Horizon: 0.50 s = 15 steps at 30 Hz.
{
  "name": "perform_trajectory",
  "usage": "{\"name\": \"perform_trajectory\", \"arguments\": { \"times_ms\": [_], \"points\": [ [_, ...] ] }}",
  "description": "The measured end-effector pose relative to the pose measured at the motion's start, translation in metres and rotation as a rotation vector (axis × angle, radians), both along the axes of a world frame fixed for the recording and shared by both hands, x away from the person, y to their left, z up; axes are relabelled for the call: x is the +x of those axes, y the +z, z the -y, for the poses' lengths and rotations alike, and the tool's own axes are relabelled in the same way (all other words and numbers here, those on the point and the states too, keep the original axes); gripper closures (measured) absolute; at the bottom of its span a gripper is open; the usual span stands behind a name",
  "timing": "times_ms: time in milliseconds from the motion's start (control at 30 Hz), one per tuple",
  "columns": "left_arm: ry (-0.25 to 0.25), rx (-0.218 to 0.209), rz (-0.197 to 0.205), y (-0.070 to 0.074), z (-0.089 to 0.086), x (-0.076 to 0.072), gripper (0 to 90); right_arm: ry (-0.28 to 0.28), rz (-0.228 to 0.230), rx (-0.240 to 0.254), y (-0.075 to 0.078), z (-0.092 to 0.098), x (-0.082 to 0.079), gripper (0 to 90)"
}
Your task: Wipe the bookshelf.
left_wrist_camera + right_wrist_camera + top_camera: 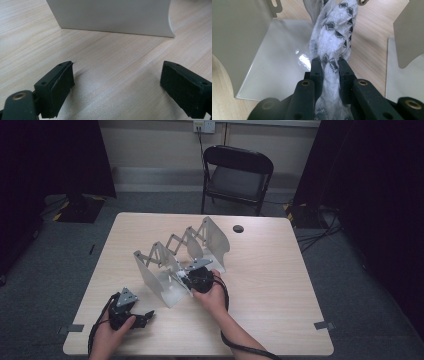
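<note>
The left tongs (145,316) are resting on the bench (280,285) with jaws apart, holding nothing. The right tongs (331,72) are gripping a black-and-white patterned cloth (333,37) between the plates of the expanding metal rack (165,265). Seemingly mid-placement, it next needs lowering and releasing there.

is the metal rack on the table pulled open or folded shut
Pulled open. In the high view the metal rack has its panels spread apart along the table, and the scissor links between them are stretched into a zigzag.
</note>
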State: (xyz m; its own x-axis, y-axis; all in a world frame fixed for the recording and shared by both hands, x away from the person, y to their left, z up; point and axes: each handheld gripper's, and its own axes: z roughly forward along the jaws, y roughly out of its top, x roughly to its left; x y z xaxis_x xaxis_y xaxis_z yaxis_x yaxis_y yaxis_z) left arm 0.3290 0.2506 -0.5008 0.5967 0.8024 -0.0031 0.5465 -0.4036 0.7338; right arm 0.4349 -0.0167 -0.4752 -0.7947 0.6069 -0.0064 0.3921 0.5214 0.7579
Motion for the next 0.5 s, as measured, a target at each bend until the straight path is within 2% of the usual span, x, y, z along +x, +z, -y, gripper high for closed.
{"name": "perform_trajectory", "arguments": {
  "times_ms": [167, 500],
  "points": [
    [0.000, 0.000, 0.000, 0.000, 0.000, 0.000, 11.5, -0.012, 0.003, 0.003, 0.001, 0.004, 0.000, 78.3],
    [0.000, -0.001, 0.000, 0.000, 0.000, 0.000, 11.5, -0.040, 0.058, 0.050, 0.041, 0.016, 0.005, 78.4]
  ]
}}
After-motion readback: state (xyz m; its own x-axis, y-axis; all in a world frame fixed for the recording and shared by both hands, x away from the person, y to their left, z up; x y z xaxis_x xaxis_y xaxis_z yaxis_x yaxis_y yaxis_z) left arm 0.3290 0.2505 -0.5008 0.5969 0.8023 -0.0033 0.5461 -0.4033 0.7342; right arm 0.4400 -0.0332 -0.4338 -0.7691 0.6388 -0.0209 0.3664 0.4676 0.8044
